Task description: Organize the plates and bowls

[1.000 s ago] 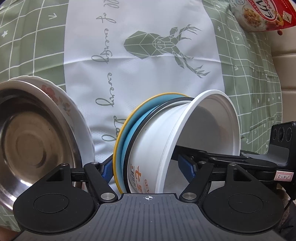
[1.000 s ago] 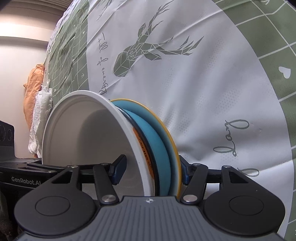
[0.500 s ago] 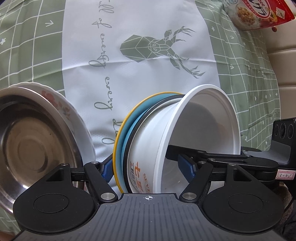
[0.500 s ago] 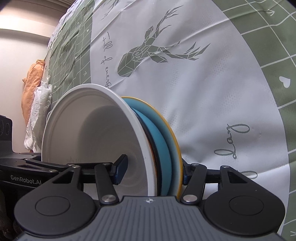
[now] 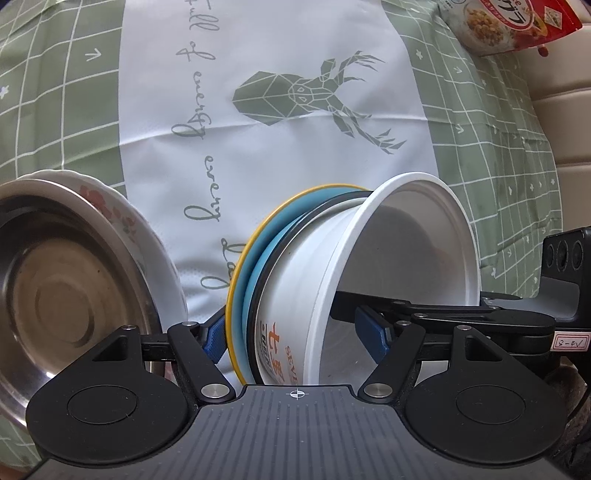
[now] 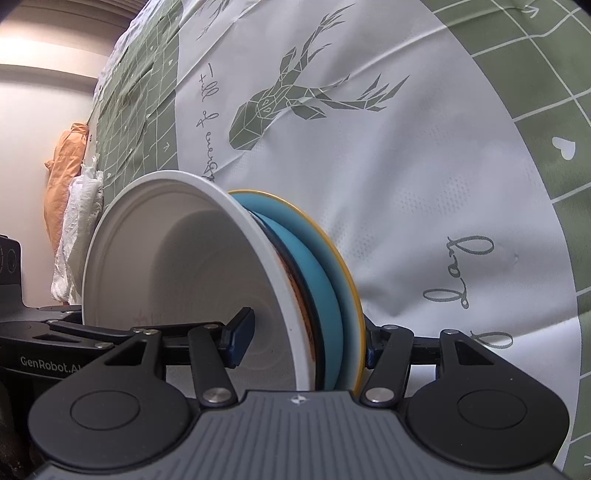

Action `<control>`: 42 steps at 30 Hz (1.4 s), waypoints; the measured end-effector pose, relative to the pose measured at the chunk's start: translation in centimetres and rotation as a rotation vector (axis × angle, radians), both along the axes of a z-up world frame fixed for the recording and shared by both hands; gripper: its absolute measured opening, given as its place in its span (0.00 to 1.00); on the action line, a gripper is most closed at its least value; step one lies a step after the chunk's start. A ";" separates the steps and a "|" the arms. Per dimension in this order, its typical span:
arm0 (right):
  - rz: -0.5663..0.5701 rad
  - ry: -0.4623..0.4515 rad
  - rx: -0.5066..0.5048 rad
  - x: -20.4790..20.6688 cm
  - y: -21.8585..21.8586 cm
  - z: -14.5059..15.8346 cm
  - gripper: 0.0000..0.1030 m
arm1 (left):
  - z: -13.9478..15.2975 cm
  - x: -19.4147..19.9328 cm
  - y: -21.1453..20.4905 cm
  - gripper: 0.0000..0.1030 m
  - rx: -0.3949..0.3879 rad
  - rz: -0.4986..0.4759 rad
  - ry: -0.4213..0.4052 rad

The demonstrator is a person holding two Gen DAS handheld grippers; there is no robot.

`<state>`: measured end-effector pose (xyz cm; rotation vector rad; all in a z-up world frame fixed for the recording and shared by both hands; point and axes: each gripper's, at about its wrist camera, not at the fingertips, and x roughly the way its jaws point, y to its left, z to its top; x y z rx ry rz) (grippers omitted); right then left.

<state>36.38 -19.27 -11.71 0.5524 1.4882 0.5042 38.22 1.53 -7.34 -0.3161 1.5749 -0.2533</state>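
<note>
Bowls (image 5: 369,280) above deer-print tablecloth (image 5: 273,122), cream wall (image 6: 37,103) beyond

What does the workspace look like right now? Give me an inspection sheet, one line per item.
Surface: green-and-white deer-print tablecloth, creased.
Job's things: white paper bowl nested in a black-rimmed bowl, a blue bowl and a yellow-rimmed plate, all held on edge; steel bowl in a floral plate beside them.
Clutter: snack bag; white crumpled material and orange cloth at the far edge.
Grippers: left gripper and right gripper both clamp the stack, one pad inside the paper bowl, one behind the plate.
Cables: nothing seen.
Surroundings: pale wall.
</note>
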 end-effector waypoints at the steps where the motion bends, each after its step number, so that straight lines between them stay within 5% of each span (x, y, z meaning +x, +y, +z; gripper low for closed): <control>1: -0.003 -0.002 -0.002 0.0 0.0 0.0 0.56 | 0.1 0.0 -0.1 0.72 0.003 -0.001 -0.005; 9: 0.054 -0.105 -0.040 0.0 0.4 0.8 0.57 | 0.2 -0.5 0.1 0.72 -0.008 -0.011 -0.045; 30: 0.083 -0.119 -0.092 -0.9 1.2 2.8 0.57 | 1.2 -1.8 0.7 0.71 -0.043 0.001 -0.075; 42: 0.131 -0.155 -0.085 -0.3 4.4 9.7 0.57 | 7.7 -2.4 3.9 0.71 -0.048 0.067 -0.113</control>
